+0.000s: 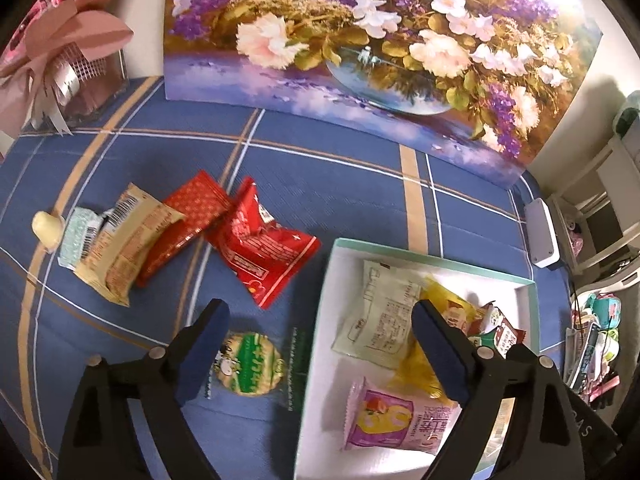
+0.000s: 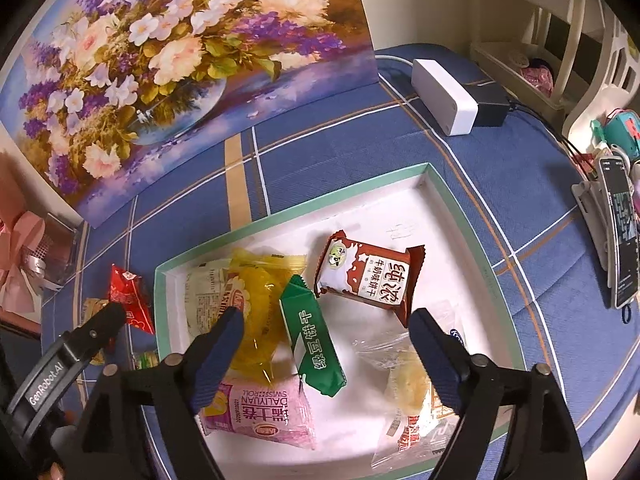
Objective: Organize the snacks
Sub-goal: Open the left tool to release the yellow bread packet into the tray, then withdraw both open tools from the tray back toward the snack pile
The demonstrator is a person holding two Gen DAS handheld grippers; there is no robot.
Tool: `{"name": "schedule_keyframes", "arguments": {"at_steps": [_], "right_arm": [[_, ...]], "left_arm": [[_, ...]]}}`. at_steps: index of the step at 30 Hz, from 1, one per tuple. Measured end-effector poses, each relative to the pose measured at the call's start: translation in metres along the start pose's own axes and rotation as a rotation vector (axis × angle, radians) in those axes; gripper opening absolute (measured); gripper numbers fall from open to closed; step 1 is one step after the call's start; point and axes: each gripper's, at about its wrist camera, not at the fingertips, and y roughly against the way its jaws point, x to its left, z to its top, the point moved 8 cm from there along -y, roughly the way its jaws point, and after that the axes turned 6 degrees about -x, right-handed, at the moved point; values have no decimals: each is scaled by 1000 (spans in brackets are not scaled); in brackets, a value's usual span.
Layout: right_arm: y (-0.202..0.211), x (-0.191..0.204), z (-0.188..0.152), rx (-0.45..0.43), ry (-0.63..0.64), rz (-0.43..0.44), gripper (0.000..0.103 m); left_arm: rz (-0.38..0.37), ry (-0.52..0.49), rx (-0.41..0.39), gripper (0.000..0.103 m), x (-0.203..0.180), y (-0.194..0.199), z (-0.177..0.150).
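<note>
A white box with a green rim [image 1: 532,292] [image 2: 460,216] lies on the blue cloth and holds several snack packets: a pink roll [image 2: 260,412], a yellow cake [image 2: 256,312], a green biscuit packet [image 2: 314,348], a brown biscuit packet [image 2: 368,276] and a clear-wrapped cake [image 2: 408,384]. My left gripper [image 1: 320,352] is open and empty, above the box's left edge, with a round green biscuit [image 1: 248,364] below its left finger. My right gripper [image 2: 324,356] is open and empty over the box. Loose packets lie left of the box: a red bag [image 1: 264,240], a red bar [image 1: 188,220], a cream packet [image 1: 120,240].
A flower painting [image 1: 360,52] stands at the back. A pink bow gift box [image 1: 68,64] sits back left. A white power box [image 2: 444,96] and cable lie at the back right, a phone on a stand [image 2: 620,236] at the right edge. A small white candy [image 1: 48,228] lies far left.
</note>
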Motion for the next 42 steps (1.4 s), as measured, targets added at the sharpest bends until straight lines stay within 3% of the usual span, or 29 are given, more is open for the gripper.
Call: {"name": "schedule_keyframes", "arguments": {"at_steps": [4, 6, 11, 13, 21, 27, 32, 42], "right_arm": [[2, 3, 1, -11, 8, -2, 89], [2, 4, 1, -12, 13, -8, 89], [3, 7, 0, -15, 20, -8, 91], [3, 9, 0, -19, 21, -9, 103], [4, 18, -1, -23, 54, -22, 103], [7, 29, -1, -34, 78, -26, 103], [13, 48, -1, -47, 116, -18, 103], [20, 108, -13, -60, 245, 23, 103]], "left_arm": [[18, -8, -18, 94, 6, 4, 3], [29, -5, -29, 103, 11, 8, 6], [39, 14, -58, 103, 25, 18, 14], [46, 25, -72, 103, 34, 23, 18], [97, 55, -121, 103, 76, 40, 32], [183, 53, -152, 103, 113, 53, 40], [237, 30, -162, 103, 135, 60, 44], [256, 70, -155, 103, 176, 70, 42]]}}
